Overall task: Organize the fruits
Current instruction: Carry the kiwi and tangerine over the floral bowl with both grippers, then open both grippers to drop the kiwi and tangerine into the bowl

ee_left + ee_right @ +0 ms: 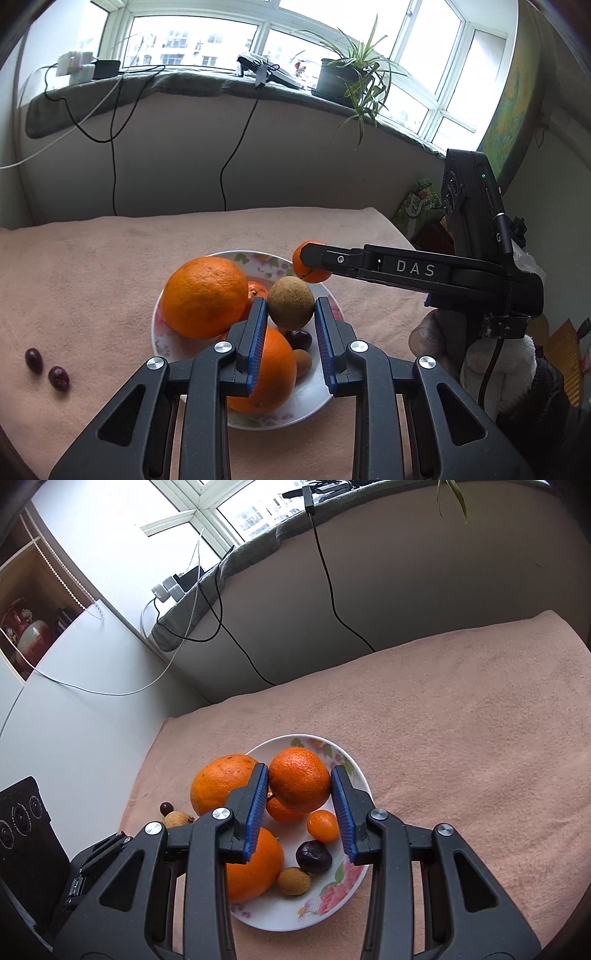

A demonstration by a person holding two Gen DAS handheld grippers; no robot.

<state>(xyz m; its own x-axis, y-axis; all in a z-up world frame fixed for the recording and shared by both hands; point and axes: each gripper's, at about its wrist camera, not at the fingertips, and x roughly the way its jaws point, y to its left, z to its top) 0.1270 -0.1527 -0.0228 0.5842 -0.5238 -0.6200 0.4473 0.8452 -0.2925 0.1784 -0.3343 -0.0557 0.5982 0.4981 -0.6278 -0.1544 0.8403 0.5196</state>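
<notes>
Both hand-held grippers clamped on a load, angled downward.
Left hand-held gripper (290, 314): blue pads (258, 332) pinch a brown round fruit (290, 308) from both sides, jaws narrow. Right hand-held gripper (299, 794): pads (258, 801) squeeze a tangerine (299, 779); from the left wrist view its fingers reach in level from the right, a gloved hand (495, 362) under the handle.

My left gripper (290, 314) & right gripper (300, 792) were black w/ blue ribbed pads, 4 silver screws each; "DAS" in white on 1 finger; my glove (498, 365) was white.
</notes>
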